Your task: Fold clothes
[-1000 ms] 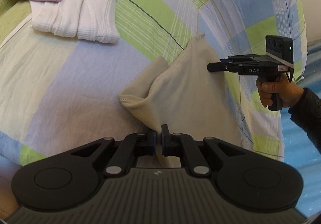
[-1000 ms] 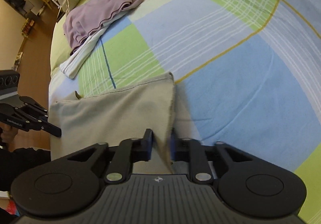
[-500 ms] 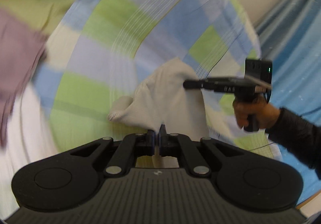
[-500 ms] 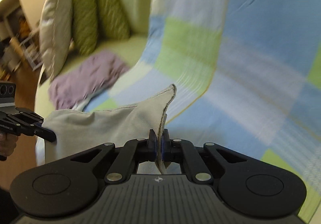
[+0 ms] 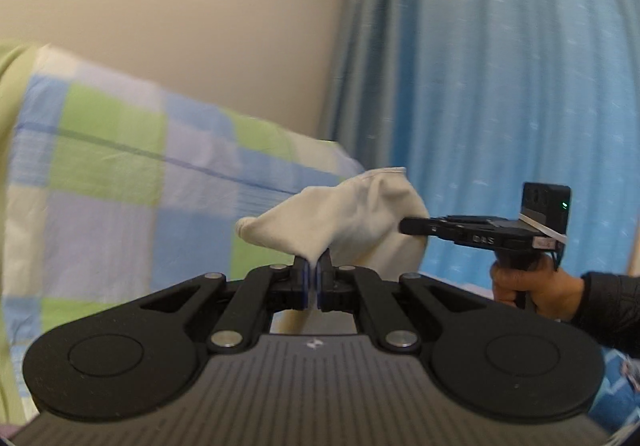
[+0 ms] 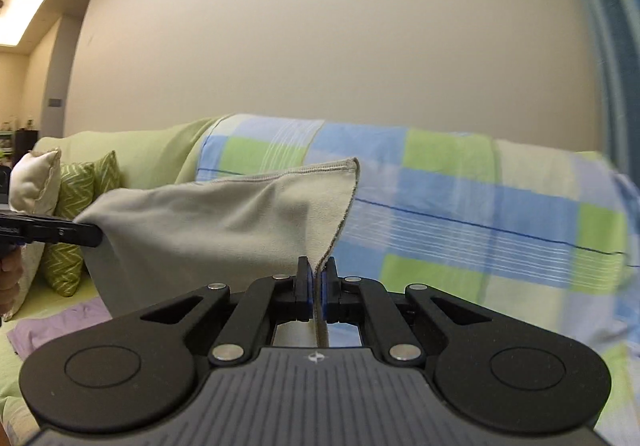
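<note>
The left tool [image 5: 312,273] was clenched on one corner of the beige garment [image 5: 352,218]; the right tool [image 6: 317,275], marked "DAS", pinched another corner. The cloth hung stretched between them, raised ahead of both tools, plain, with a stitched hem. Beyond it lay a checked sheet [image 6: 460,206] and cushions [image 6: 72,198].

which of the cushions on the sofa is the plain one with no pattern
The cream cushion at the far left of the right wrist view, nearest the left gripper. The two green cushions beside it carry a pale zigzag pattern; it is plain.
</note>
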Demonstrator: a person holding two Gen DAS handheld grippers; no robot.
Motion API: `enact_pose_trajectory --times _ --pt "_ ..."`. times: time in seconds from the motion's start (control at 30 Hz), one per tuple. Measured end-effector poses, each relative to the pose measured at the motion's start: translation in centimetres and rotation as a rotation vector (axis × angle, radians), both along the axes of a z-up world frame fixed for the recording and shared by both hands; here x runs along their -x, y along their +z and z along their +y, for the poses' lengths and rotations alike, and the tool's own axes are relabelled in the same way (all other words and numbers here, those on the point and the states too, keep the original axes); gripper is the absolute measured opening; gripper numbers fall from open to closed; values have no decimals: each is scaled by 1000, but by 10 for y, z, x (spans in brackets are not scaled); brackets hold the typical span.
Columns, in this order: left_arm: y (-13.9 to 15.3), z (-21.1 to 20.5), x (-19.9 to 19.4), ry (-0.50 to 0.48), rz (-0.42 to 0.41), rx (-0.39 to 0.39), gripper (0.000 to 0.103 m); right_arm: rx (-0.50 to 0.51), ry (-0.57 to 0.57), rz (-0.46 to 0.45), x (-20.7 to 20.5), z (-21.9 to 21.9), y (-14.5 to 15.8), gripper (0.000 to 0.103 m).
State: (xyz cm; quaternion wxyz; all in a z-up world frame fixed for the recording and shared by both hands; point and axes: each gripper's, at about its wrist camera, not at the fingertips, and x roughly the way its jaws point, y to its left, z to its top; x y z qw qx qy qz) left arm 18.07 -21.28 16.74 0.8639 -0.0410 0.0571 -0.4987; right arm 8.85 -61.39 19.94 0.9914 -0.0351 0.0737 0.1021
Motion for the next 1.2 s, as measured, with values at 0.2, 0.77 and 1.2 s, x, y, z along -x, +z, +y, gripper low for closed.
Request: enact_pose_trajectory --times 0.2,0.77,1.2 --pt "-70 6 65 -99 95 -125 1 -130 -79 99 100 16 -54 3" --pt "-188 -66 -47 -55 393 -379 2 -337 -162 589 43 -28 -197 7" --pt "-216 -56 -110 -26 830 -140 25 -690 -205 559 35 -59 -237 25"
